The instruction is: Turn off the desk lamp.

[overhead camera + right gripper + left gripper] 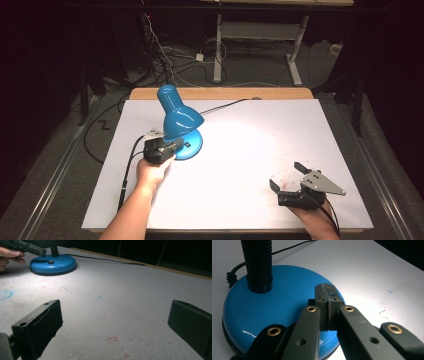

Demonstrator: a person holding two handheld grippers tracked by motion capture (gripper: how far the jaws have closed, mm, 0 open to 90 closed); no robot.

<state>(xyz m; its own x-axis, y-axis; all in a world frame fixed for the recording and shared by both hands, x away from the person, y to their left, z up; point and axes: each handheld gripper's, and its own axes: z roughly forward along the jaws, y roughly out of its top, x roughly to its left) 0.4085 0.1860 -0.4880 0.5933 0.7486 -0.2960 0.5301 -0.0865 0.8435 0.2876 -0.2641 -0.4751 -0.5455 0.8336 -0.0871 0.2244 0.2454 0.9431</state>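
Facing lamp base point(274, 305); jaws together

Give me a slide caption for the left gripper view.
Left gripper, jaws shut, poised over the blue desk lamp base beside its black gooseneck.

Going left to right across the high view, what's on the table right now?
Left hand-held gripper, shut, at the lamp's base → blue desk lamp, lit → bare white tabletop → right hand-held gripper, jaws open, near the front right corner.
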